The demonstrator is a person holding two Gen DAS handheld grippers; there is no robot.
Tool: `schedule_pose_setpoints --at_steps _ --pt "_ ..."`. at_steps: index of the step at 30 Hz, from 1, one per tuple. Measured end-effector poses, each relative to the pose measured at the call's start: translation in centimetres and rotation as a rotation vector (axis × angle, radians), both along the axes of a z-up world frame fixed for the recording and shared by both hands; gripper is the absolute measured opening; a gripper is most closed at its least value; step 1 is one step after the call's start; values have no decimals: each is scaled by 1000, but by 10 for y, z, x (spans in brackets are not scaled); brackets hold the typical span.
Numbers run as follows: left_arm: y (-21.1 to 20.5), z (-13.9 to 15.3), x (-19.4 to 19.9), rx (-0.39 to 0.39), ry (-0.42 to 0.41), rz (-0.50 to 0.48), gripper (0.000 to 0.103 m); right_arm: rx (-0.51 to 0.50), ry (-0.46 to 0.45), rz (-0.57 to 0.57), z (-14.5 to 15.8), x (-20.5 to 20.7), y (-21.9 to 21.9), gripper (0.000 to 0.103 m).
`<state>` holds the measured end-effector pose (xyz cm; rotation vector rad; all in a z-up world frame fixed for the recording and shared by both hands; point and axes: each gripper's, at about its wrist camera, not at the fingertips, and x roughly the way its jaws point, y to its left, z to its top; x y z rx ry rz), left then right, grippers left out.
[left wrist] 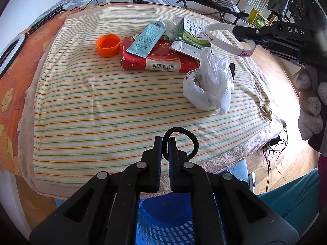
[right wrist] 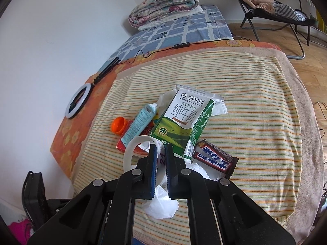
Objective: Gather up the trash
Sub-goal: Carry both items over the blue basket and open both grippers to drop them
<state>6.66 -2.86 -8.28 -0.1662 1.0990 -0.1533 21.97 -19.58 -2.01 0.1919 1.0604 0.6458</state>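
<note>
My left gripper [left wrist: 165, 140] is shut on a black hair tie [left wrist: 190, 137], held just above the striped towel [left wrist: 92, 102] near its front edge. My right gripper [right wrist: 161, 150] is shut on a white wristband [right wrist: 130, 149]; the left wrist view shows that wristband [left wrist: 231, 38] lifted over the pile. On the towel lie a milk carton [right wrist: 184, 120], a teal tube [right wrist: 140, 120], an orange cap [right wrist: 118, 126], a red box [left wrist: 155, 59], a chocolate bar wrapper [right wrist: 214, 159] and a crumpled white plastic bag [left wrist: 210, 83].
A blue perforated basket [left wrist: 163, 224] stands below the towel's front edge under my left gripper. A ring light [right wrist: 78, 100] and its cable lie at the left of the bed. Folded quilts [right wrist: 163, 4] sit at the far end; a folding chair [right wrist: 276, 6] stands on the wooden floor.
</note>
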Motion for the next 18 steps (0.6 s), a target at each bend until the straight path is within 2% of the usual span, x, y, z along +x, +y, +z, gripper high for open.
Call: schedule_pose_setpoints --at_steps 9,18 --pt "5 13 -32 -1 -26 -16 4 -19 -50 56 16 -53 -9 6" --pt "0 7 -70 9 -20 -36 4 -67 -53 113 7 -121 -12 7"
